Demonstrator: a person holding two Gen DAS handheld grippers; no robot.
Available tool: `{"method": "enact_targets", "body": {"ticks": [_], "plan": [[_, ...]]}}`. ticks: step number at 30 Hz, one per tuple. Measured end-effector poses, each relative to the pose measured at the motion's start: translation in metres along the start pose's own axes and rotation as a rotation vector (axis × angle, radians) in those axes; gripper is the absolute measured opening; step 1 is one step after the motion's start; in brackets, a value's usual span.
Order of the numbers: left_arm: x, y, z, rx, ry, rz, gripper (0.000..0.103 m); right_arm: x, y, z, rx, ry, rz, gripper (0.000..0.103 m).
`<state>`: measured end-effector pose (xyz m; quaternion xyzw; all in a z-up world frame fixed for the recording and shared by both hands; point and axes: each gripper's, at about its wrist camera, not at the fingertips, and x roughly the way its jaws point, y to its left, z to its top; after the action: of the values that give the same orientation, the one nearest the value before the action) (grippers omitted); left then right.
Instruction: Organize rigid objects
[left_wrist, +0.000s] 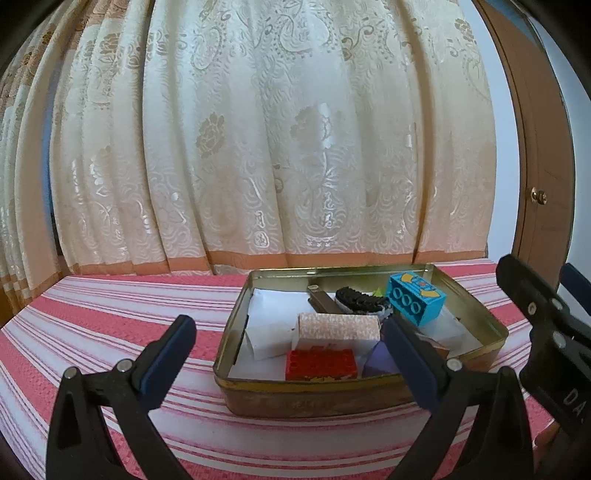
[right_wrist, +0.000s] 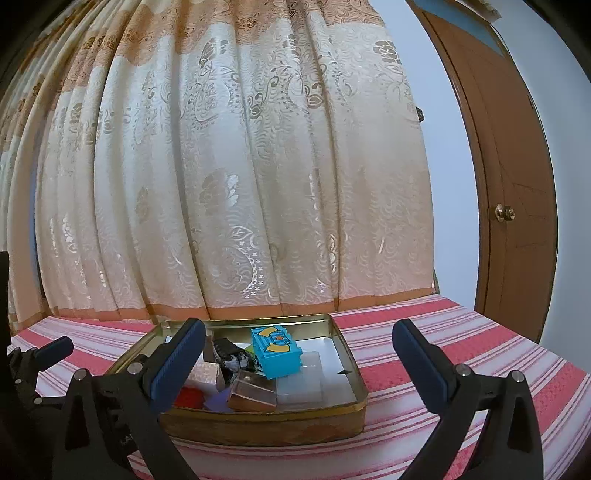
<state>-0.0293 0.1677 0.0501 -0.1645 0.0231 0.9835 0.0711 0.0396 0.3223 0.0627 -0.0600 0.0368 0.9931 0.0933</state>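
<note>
A gold metal tin (left_wrist: 236, 325) (right_wrist: 343, 354) lies open on the red-and-white striped cloth. In it are a blue toy brick (left_wrist: 415, 297) (right_wrist: 279, 354), a red toy brick (left_wrist: 321, 363), a pink patterned box (left_wrist: 338, 326), a black-and-white object (left_wrist: 360, 299), a brown box (right_wrist: 253, 395) and a clear plastic case (right_wrist: 301, 386). My left gripper (left_wrist: 291, 332) is open and empty in front of the tin. My right gripper (right_wrist: 299, 345) is open and empty, just right of the tin's near side; it also shows in the left wrist view (left_wrist: 543, 306).
A cream patterned curtain (left_wrist: 258, 147) hangs right behind the table. A brown door (right_wrist: 517, 184) stands at the right. The striped cloth (left_wrist: 110, 314) spreads left of the tin and right of it (right_wrist: 443, 332).
</note>
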Motion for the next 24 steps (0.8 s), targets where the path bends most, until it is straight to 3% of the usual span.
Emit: {"method": "enact_targets", "body": {"ticks": [24], "plan": [[-0.0070,-0.0013,0.0001,0.003,-0.014,0.011,0.103,-0.0028,0.0042,0.0002,-0.017,-0.006,0.008,0.102]]}}
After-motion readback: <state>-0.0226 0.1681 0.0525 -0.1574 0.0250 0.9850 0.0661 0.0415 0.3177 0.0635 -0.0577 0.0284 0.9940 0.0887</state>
